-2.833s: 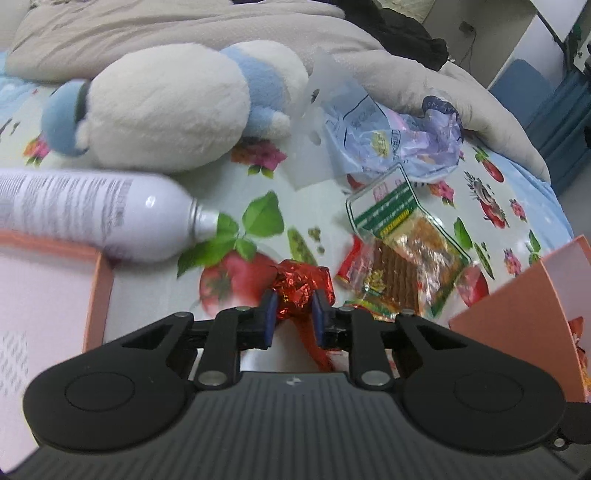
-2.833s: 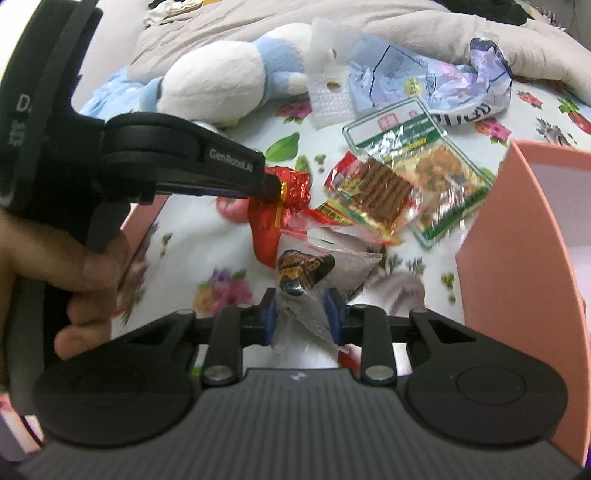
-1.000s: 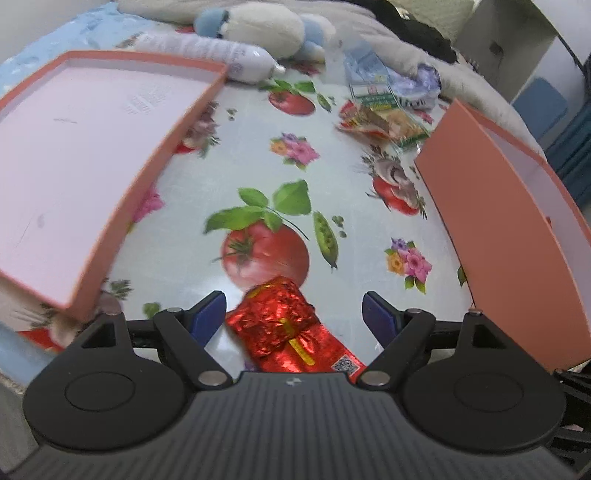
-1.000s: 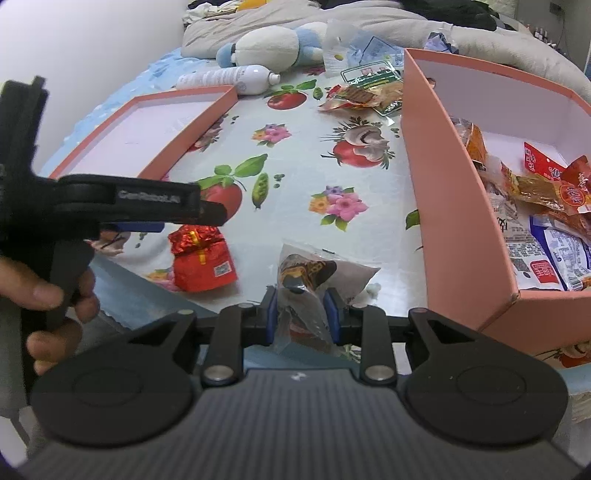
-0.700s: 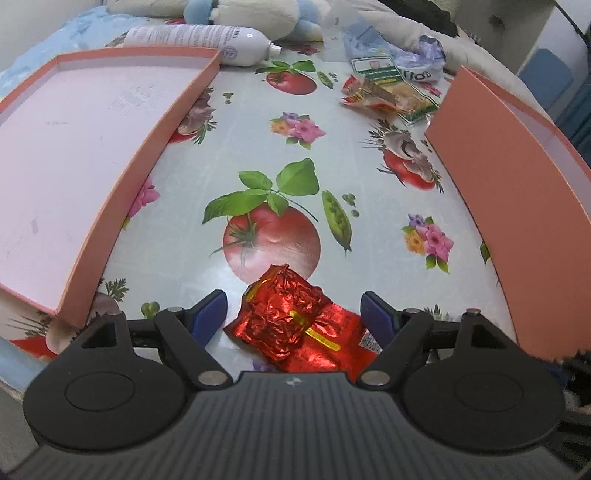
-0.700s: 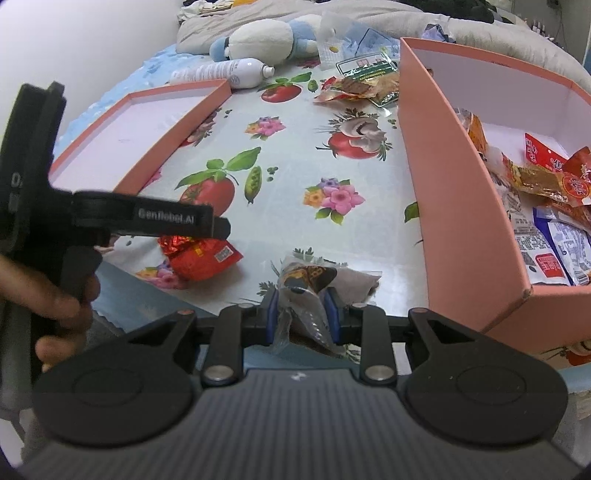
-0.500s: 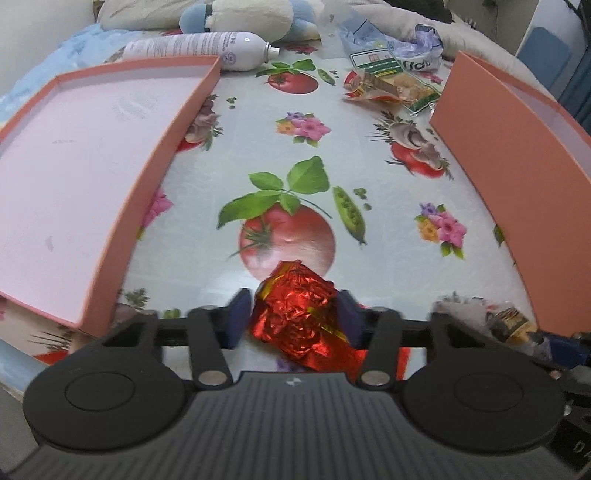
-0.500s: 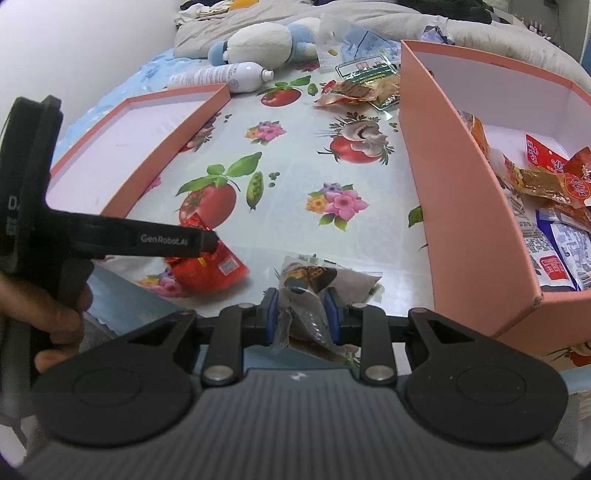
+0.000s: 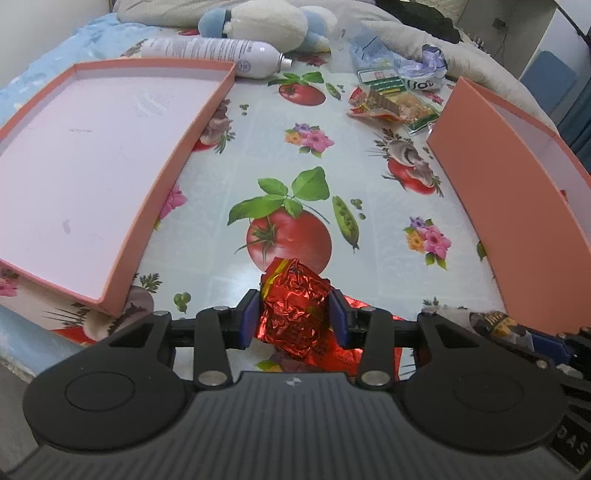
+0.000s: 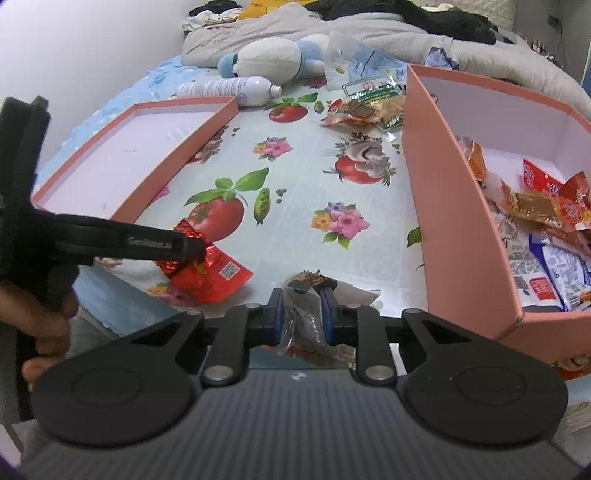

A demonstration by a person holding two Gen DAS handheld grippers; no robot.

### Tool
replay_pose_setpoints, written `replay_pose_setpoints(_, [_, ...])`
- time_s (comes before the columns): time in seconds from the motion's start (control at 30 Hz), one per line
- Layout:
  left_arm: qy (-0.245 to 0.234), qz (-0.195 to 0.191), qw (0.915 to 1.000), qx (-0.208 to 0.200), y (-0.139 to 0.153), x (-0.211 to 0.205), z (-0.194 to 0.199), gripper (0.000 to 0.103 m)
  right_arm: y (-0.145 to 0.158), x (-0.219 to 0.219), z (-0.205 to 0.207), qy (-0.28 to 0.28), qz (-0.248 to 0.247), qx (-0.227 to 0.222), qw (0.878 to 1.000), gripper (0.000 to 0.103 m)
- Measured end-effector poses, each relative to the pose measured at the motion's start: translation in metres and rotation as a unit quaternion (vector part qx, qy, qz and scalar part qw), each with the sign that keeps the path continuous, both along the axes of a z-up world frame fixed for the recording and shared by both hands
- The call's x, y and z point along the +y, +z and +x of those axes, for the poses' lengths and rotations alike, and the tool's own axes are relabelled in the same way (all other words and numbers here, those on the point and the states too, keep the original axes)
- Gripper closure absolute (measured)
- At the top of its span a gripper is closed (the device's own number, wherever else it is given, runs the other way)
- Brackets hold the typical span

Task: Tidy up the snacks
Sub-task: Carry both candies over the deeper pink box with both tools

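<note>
My left gripper (image 9: 293, 317) has its blue pads pressed on a crumpled red foil snack packet (image 9: 291, 284) near the table's front edge, and its jaws are still closing. The right wrist view shows that packet (image 10: 210, 273) under the left gripper (image 10: 192, 247), its lower end on the tablecloth. My right gripper (image 10: 301, 314) is shut on a clear packet with a dark snack (image 10: 306, 284), its jaws tightening too. A tall pink box (image 10: 443, 206) holding several snack packets stands just right of it.
A shallow pink lid (image 9: 166, 184) lies at the left. At the far end are loose snack packets (image 9: 395, 103), a white spray bottle (image 9: 221, 50) and a plush toy (image 9: 266, 22). A person's hand (image 10: 40, 332) holds the left gripper's handle.
A second ago the left jaws stood wide around the red packet lying on the table; they have since closed on it. The right gripper has kept the clear packet and barely moved.
</note>
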State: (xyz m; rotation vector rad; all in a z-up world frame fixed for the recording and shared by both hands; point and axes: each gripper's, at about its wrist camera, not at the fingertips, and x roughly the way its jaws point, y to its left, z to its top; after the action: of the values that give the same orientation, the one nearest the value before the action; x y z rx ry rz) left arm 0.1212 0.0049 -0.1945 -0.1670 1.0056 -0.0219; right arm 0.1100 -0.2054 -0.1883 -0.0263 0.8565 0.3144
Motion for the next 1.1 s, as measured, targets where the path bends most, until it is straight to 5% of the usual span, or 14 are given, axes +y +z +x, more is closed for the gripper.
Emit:
replay_pose_setpoints(0.6, [-0.008, -0.029, 0.9973, -0.066, 0.105, 0.01, -0.034, 0.057, 0.068, 0.002, -0.021, -0.035, 0.037, -0.071, 0.996, 0.079])
replay_pose_setpoints(1.1, [-0.128, -0.05, 0.9873, -0.08, 0.146, -0.016, -0.033, 0.057, 0.101, -0.007, -0.044, -0.134, 0.027, -0.115, 0.984, 0.08])
